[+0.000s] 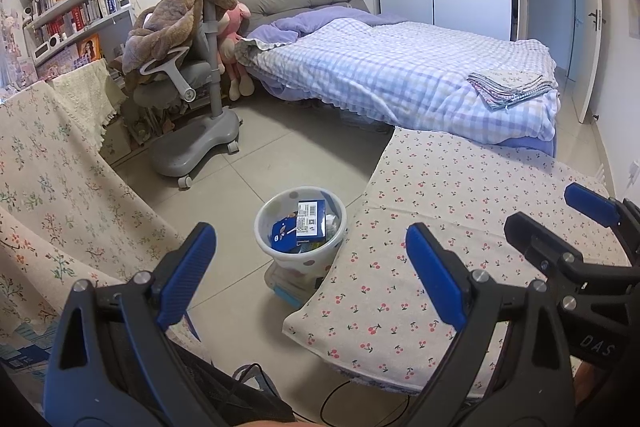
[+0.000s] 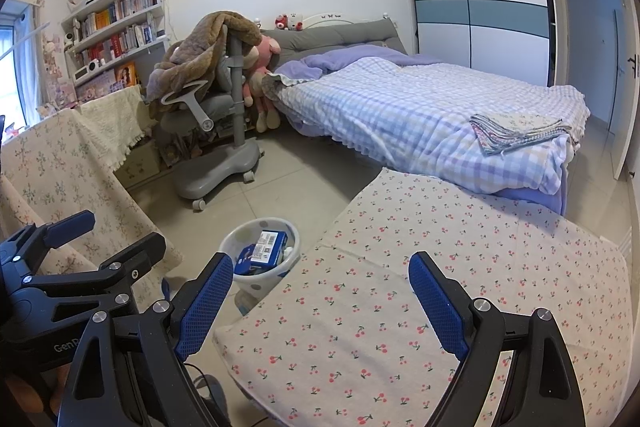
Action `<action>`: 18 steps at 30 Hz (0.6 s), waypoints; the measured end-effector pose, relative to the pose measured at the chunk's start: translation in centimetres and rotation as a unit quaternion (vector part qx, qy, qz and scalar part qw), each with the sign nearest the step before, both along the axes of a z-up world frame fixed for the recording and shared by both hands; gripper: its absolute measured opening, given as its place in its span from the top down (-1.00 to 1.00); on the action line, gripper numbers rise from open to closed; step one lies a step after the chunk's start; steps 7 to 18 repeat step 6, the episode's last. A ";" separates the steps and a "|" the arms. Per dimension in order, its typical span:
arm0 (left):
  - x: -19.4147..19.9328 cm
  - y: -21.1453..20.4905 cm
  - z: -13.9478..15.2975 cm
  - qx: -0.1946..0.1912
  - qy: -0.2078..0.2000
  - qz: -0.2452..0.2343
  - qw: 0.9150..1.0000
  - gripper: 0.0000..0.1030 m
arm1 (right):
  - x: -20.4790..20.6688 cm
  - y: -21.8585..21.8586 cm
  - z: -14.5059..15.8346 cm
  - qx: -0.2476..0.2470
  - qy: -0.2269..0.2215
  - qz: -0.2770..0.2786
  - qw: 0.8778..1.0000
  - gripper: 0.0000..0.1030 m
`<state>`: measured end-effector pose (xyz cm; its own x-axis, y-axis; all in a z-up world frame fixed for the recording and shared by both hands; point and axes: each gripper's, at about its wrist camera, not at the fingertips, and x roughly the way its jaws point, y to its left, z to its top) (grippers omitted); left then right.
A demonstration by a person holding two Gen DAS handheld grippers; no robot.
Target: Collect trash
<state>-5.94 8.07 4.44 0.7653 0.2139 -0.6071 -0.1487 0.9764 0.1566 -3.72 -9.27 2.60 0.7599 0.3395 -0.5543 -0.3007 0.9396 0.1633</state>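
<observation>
A white dotted trash bin (image 1: 301, 227) stands on the tiled floor beside a table covered with a cherry-print cloth (image 1: 460, 227). It holds blue cardboard boxes (image 1: 308, 223) and other scraps. The bin also shows in the right wrist view (image 2: 260, 255). My left gripper (image 1: 312, 275) is open and empty, held above the floor in front of the bin. My right gripper (image 2: 320, 303) is open and empty over the table's near corner (image 2: 380, 307). The right gripper shows at the right of the left wrist view (image 1: 560, 223), and the left gripper at the left of the right wrist view (image 2: 108, 235).
A floral-cloth table (image 1: 48, 195) stands at left. A grey wheeled chair (image 1: 192, 99) draped with a brown blanket and a bed (image 1: 400, 75) with folded cloths (image 1: 508, 87) are beyond. A box (image 1: 292, 287) lies under the bin. Cables (image 1: 340, 399) lie on the floor.
</observation>
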 end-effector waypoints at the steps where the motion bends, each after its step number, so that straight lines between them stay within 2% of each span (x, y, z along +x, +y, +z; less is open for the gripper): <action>1: 0.0 0.0 0.0 0.000 0.000 0.000 1.000 -0.86 | 0.0 0.0 0.0 0.000 0.000 0.000 1.000 -0.77; 18: 0.0 0.0 0.0 0.000 0.000 0.000 1.000 -0.86 | 0.0 0.0 0.0 0.000 0.000 0.000 1.000 -0.77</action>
